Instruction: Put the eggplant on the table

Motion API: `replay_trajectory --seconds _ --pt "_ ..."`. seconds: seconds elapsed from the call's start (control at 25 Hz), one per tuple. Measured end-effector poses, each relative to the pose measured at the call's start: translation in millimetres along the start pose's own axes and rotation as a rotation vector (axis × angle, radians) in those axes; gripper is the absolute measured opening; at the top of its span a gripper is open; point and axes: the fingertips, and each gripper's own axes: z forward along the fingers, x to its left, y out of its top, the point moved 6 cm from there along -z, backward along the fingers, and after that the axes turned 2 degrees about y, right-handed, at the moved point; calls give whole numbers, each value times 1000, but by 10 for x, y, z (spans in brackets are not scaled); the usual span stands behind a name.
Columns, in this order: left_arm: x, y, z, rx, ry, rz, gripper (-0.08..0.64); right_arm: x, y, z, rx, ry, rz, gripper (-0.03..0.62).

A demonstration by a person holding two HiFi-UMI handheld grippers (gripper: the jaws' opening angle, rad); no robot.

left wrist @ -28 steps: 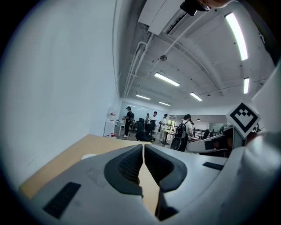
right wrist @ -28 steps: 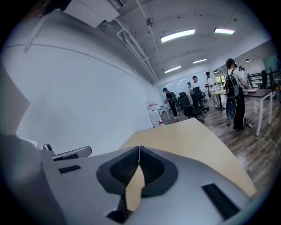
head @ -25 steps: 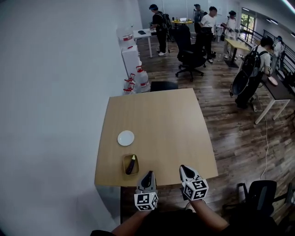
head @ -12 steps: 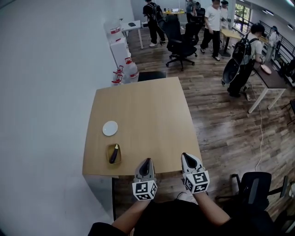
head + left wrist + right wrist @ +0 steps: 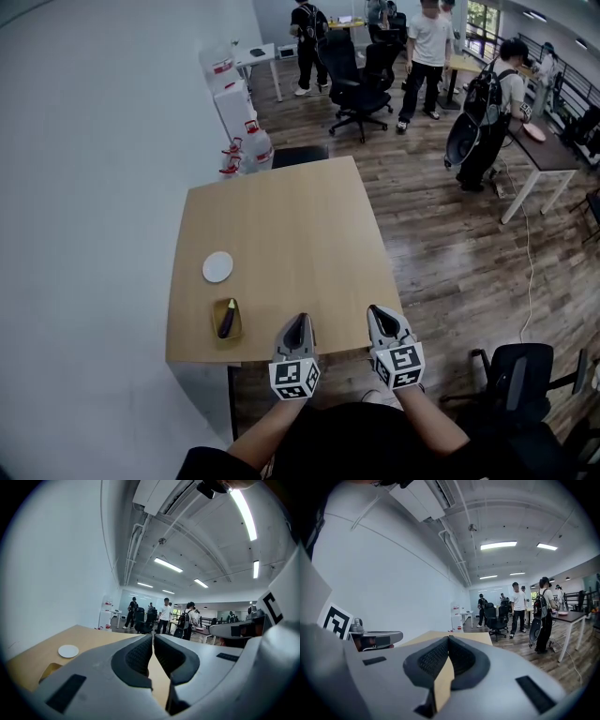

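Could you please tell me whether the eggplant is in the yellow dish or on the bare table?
In it: the eggplant lies inside the yellow dish on the wooden table, near its front left corner.

Dark purple eggplant [image 5: 227, 320] lying lengthwise in yellow dish [image 5: 235, 330], near-left corner of wooden table [image 5: 300, 234].

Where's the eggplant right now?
Head view: the eggplant lies in a small yellow dish near the table's front-left corner, just this side of the white plate, left of the left gripper.
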Motion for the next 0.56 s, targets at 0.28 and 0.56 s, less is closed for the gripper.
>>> replay_trajectory --seconds 0.28,0.56 --pt "59 66 116 9 -34 10 23 -19 86 89 -26 -29 10 60" --pt "181 136 149 10 -47 14 23 31 131 184 -31 -48 25 60"
